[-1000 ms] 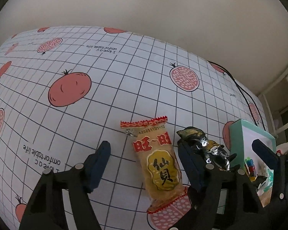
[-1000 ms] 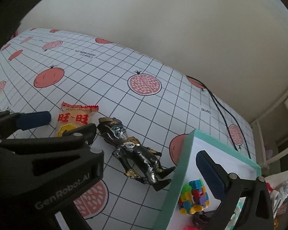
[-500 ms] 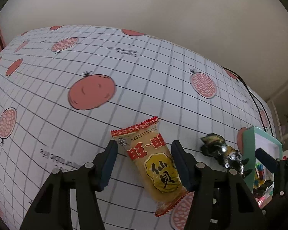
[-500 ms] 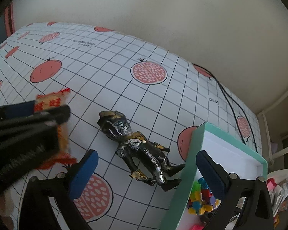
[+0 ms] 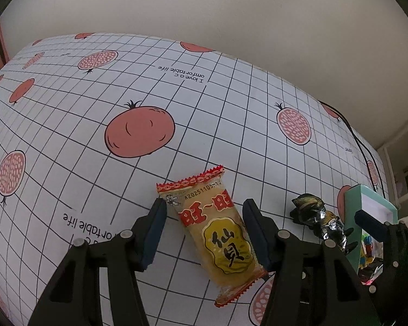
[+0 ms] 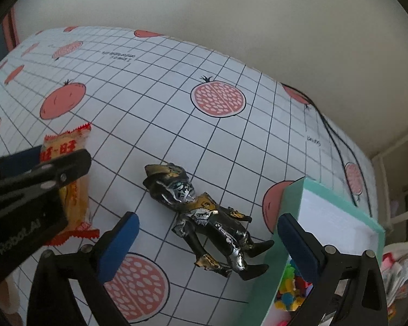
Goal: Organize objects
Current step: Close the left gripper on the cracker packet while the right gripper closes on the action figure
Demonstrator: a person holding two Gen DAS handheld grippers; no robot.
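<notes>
Your left gripper [image 5: 204, 229] has its jaws around the rice cracker packet [image 5: 216, 233], which looks lifted off the pomegranate-print bench [image 5: 100, 125]; whether both pads touch it, I cannot tell. Right of the packet, the black-and-gold toy figure [image 6: 204, 217] lies flat on the bench. Your right gripper [image 6: 206, 240] hovers over the figure, jaws wide apart, empty. Just right of the figure stands the mint-green box [image 6: 285, 209] holding colourful toys [image 6: 291, 290].

The figure [image 6: 204, 217] lies flat on the tablecloth [image 6: 155, 103], feet touching the green box [image 6: 285, 212]. The right gripper [image 6: 206, 239] hangs spread wide over its legs. Left of the figure, the left gripper [image 6: 27, 187] covers a snack packet [image 6: 73, 190].
</notes>
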